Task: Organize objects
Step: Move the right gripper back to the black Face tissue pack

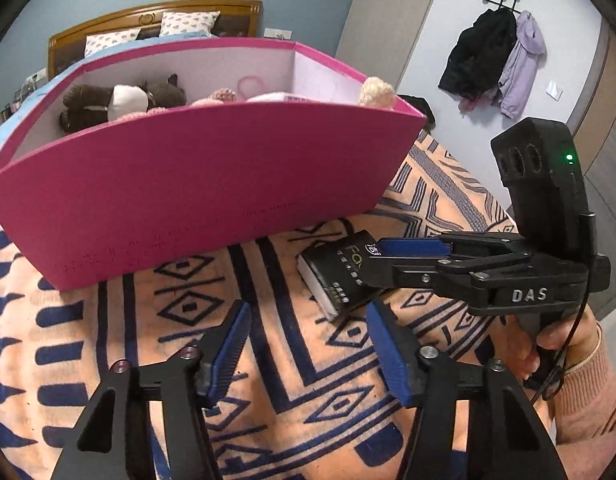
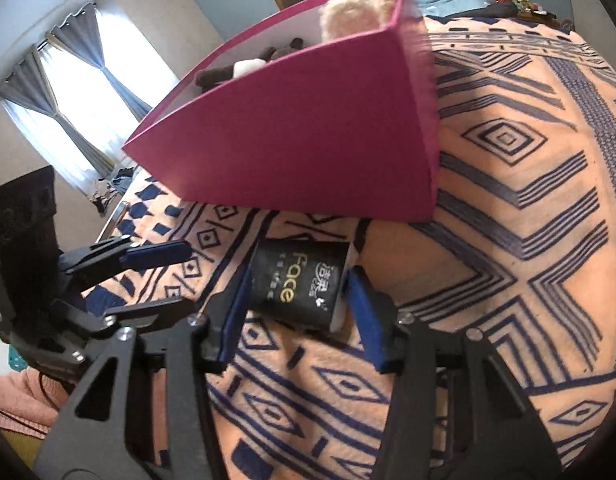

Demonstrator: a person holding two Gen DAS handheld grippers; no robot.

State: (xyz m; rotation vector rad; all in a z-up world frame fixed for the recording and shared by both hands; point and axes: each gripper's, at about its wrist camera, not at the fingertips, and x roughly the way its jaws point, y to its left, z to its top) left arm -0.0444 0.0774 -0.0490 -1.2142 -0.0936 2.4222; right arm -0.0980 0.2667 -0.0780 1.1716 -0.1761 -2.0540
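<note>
- Black wrapping with gold "Face" lettering marks the tissue pack (image 2: 297, 284), which lies flat on the orange-and-navy patterned blanket (image 2: 508, 208), just in front of the pink box (image 2: 291, 140) and near its right-hand corner.
- Soft toys already sit inside the box: a brown one (image 1: 119, 102) to the left and a cream fluffy one (image 1: 376, 92) at the right end, so sorting looks partly done, with this pack apparently next to go in.
- Blue pads of the right gripper (image 2: 297, 304) stand on either side of the pack. The left pad looks right up against the wrapper's edge; the right pad sits beside the white end, and I cannot tell whether it presses. I would call the jaws not yet clamped.
- Over on the other side, the left gripper (image 1: 303, 348) hangs with its jaws apart above bare blanket, nothing between them, just beside the pack.
- As I judge it, the step in hand is grasping the pack. Next comes a firm squeeze, a lift high enough to clear the box's tall front wall, then a carry over the rim.
- From the right wrist view, the pack's long axis seems to run across the jaws, roughly along the box front, with white tissue showing at its right end; the print reads sideways.
- Being soft, the pack will probably give under the pads.
</note>
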